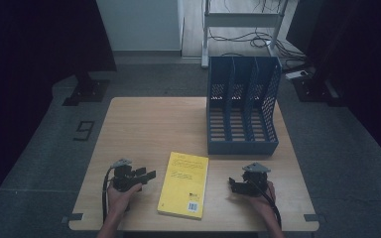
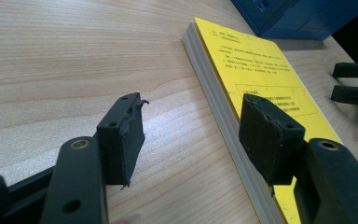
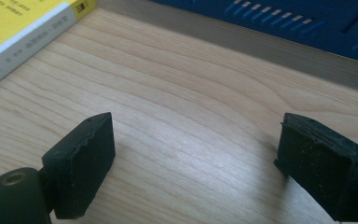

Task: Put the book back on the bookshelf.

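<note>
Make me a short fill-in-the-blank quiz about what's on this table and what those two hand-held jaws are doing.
1. The book lying flat between the two grippers has a ____ cover.
2. The blue file rack is divided into ____ slots.
3. The jaws of the left gripper and of the right gripper stand ____, with nothing held.
4. The book and the rack rest on a ____ table.

Missing words: yellow; three; open; wooden

1. The flat yellow paperback book (image 1: 184, 184) carries several lines of small dark print on its cover, too small to read in the high view and the left gripper view.
2. A barcode on a white patch sits at the cover's near right corner; its digits cannot be read.
3. The book's grey-white spine (image 3: 25, 46) bears small unreadable print.
4. A dark floor marking (image 1: 84, 130) left of the table looks like the digit 9.
</note>
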The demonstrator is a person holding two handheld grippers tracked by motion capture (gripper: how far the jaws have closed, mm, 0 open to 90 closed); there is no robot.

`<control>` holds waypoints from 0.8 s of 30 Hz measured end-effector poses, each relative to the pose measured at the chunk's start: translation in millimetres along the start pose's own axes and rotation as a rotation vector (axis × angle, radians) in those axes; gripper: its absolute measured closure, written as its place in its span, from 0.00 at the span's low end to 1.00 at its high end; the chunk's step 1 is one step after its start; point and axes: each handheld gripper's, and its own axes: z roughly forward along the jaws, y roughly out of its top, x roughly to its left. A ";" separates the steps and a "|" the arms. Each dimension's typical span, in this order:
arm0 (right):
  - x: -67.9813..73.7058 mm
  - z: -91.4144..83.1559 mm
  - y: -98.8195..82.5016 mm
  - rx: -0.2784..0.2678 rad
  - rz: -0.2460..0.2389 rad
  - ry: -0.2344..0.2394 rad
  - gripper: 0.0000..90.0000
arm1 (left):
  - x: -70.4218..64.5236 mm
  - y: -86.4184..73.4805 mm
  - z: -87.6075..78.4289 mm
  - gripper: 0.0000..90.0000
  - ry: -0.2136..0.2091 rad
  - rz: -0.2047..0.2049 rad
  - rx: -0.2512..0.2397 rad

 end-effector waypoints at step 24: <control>9.1 2.4 5.3 0.018 0.071 -0.075 0.15 | 4.6 -1.1 3.4 0.44 -0.017 -0.014 0.021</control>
